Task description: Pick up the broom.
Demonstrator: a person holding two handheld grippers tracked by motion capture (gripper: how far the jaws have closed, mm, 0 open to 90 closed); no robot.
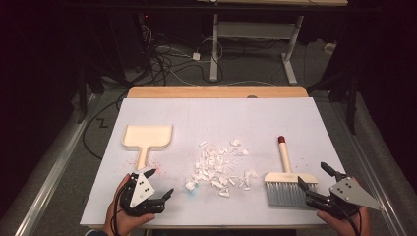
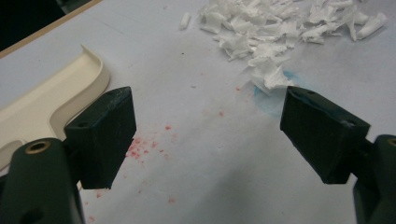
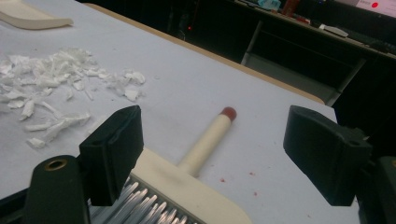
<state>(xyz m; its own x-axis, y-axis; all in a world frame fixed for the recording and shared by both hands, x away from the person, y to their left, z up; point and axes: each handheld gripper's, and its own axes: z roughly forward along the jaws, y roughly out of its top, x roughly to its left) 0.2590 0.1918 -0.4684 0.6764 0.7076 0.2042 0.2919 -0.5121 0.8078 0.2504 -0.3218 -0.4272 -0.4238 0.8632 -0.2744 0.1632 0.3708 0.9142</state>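
High view, near edge first: your left tool (image 1: 156, 183) sits low on the tabletop (image 1: 206, 118) with jaws spread wide and nothing between them, just short of the dustpan's handle; likely staged so one short reach takes the handle. Your right tool (image 1: 318, 176) is likewise agape and empty, its jaws standing either side of the near corner of the brush (image 1: 286, 183) without touching it, which reads as lining up for a grip on the head or the handle. In the right gripper view the brush (image 3: 196, 186) lies flat, bristles toward you, its cream handle with the red tip pointing away between the spread jaws. Between the two tools, slightly farther out, lies the heap of white paper scraps (image 1: 221, 167), loosely scattered; brush on one side and dustpan (image 1: 146, 137) on the other suits sweeping the scraps across into the pan. The dustpan lies farthest left, mouth away from you, handle toward your left hand. Count: two tools, one brush, one dustpan, one heap of scraps, pieces too many and too small to number. Faint red specks dot the sheet near the pan handle.
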